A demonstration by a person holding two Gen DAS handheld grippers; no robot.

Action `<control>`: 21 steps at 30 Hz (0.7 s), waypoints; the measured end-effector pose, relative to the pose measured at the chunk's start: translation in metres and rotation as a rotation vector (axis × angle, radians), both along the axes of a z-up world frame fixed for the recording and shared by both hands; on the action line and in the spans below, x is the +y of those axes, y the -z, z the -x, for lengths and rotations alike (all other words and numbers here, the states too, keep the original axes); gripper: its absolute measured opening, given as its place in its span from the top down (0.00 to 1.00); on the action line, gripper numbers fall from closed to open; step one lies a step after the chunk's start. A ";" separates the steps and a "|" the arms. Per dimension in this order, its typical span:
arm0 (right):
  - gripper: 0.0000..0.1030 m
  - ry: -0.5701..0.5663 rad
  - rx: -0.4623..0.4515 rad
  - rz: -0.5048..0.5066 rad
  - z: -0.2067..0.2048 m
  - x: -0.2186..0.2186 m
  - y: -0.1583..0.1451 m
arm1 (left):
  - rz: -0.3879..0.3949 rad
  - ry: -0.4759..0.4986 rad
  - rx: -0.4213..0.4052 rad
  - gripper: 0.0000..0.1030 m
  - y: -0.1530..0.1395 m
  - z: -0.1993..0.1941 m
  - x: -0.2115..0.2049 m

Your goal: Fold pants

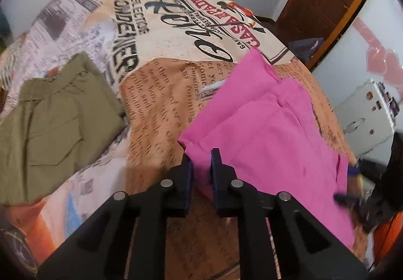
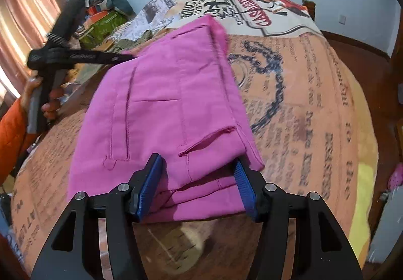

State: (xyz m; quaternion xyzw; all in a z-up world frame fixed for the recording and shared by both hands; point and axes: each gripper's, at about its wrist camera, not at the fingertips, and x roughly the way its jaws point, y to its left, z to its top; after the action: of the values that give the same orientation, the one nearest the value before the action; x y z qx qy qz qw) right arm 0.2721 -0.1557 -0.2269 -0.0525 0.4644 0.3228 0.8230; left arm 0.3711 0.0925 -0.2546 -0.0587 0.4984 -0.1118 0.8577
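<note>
L wrist view: my left tongs [image 1: 201, 161] sit nearly clenched on the lower-left corner of the folded bright-pink cotton pants [image 1: 267, 124]; long axis runs to upper right.

R wrist view: right tongs [image 2: 199, 171] spread wide, straddling the pants' [image 2: 166, 103] near edge on the newsprint-pattern bed cover [image 2: 314, 103]; not gripping.

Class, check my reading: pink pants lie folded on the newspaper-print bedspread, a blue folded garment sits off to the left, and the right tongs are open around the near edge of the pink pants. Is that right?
One detail is wrong: the folded garment to the left is olive green, not blue, as the left wrist view shows. The rest holds: the pink pants lie folded on the bedspread, and the right tongs are open around their near edge.
</note>
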 end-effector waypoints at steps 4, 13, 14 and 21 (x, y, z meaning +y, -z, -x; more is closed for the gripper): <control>0.49 0.089 -0.025 0.027 -0.008 -0.006 -0.002 | -0.061 -0.006 -0.021 0.89 -0.007 0.040 0.000; 0.49 0.118 -0.058 -0.023 0.008 -0.009 -0.024 | -0.040 -0.110 0.000 0.96 -0.021 0.128 0.011; 0.49 0.114 -0.064 -0.031 0.011 -0.008 -0.028 | -0.047 -0.120 0.003 0.96 -0.021 0.134 0.011; 0.49 0.098 -0.083 -0.065 0.022 0.003 -0.041 | -0.068 -0.110 -0.033 0.96 -0.042 0.161 0.015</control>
State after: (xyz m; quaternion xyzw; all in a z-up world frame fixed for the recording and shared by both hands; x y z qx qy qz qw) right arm 0.2498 -0.1529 -0.1855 -0.0164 0.4214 0.2945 0.8576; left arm 0.2097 0.1071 -0.2125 -0.0548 0.4838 -0.0481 0.8721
